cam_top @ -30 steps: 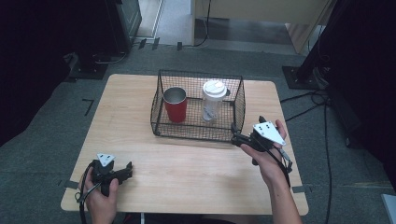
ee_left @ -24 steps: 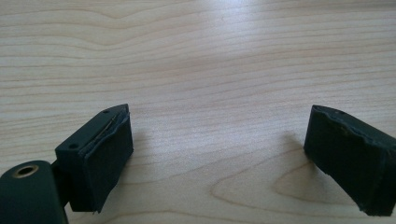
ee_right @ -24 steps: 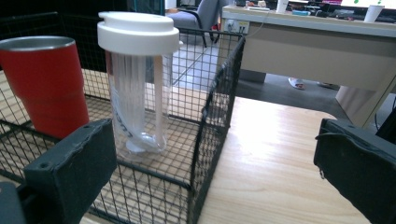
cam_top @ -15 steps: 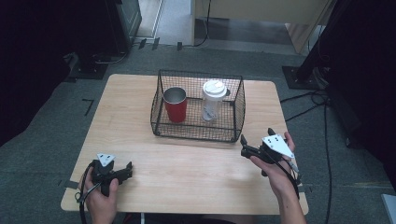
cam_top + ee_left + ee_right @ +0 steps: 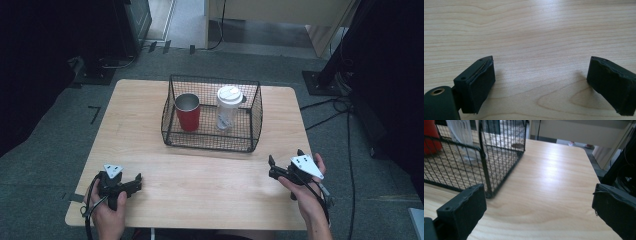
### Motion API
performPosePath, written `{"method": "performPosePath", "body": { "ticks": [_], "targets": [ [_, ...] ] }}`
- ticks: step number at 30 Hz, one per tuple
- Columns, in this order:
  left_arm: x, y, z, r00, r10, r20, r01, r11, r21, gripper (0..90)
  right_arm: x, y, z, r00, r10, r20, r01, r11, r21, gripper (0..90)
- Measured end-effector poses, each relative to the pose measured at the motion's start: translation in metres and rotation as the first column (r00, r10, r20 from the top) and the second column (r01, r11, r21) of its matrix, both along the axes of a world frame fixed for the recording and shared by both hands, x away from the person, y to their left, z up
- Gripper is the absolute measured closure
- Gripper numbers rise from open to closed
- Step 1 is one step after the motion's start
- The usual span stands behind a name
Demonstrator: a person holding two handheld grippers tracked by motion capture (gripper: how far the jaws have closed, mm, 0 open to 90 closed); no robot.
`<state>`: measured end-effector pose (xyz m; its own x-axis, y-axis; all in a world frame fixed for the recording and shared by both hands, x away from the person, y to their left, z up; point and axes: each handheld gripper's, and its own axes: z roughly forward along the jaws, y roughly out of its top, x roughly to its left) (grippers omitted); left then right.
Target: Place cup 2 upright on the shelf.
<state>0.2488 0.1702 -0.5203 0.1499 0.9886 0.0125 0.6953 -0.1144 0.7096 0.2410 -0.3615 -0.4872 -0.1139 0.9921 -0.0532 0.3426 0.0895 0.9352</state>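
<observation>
A black wire basket stands mid-table and holds a red metal-rimmed cup on its left and a clear bottle with a white lid on its right. My left gripper rests on the table near the front left corner, open, its jaws wide apart over bare wood. My right gripper is held low near the front right, a little short of the basket's front right corner, also open with nothing between its jaws. The red cup and bottle appear through the mesh.
The wooden table has bare wood in front of the basket and to both sides. Its right edge drops to grey floor with black cables. Dark stands and furniture surround the table.
My right gripper has drawn back from the basket's front right corner toward the near edge and slightly rightward. The left gripper has stayed put.
</observation>
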Motion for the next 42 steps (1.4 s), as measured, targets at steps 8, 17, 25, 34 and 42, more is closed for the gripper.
{"method": "performPosePath", "body": {
  "ticks": [8,17,25,34,42],
  "targets": [
    [0.000,0.000,0.000,1.0000,0.000,0.000,0.000,1.0000,0.000,8.7,-0.008,-0.017,-0.013,0.9979,-0.030,-0.058,0.029,1.000,-0.010,0.0],
    [0.000,0.000,0.000,1.0000,0.000,0.000,0.000,1.0000,0.000,8.7,-0.016,-0.035,-0.023,0.9922,-0.059,-0.110,0.056,0.998,-0.028,0.0],
    [0.000,0.000,0.000,1.0000,0.000,0.000,0.000,1.0000,0.000,8.7,-0.019,-0.045,-0.030,0.9827,-0.072,-0.171,0.066,0.997,-0.037,0.0],
    [0.000,0.000,0.000,1.0000,0.000,0.000,0.000,1.0000,0.000,8.7,-0.021,-0.053,-0.038,0.9650,-0.081,-0.249,0.067,0.996,-0.066,0.0],
    [0.000,0.000,0.000,1.0000,0.000,0.000,0.000,1.0000,0.000,8.7,-0.023,-0.062,-0.040,0.9488,-0.104,-0.298,0.077,0.992,-0.101,0.0]
  ]
}}
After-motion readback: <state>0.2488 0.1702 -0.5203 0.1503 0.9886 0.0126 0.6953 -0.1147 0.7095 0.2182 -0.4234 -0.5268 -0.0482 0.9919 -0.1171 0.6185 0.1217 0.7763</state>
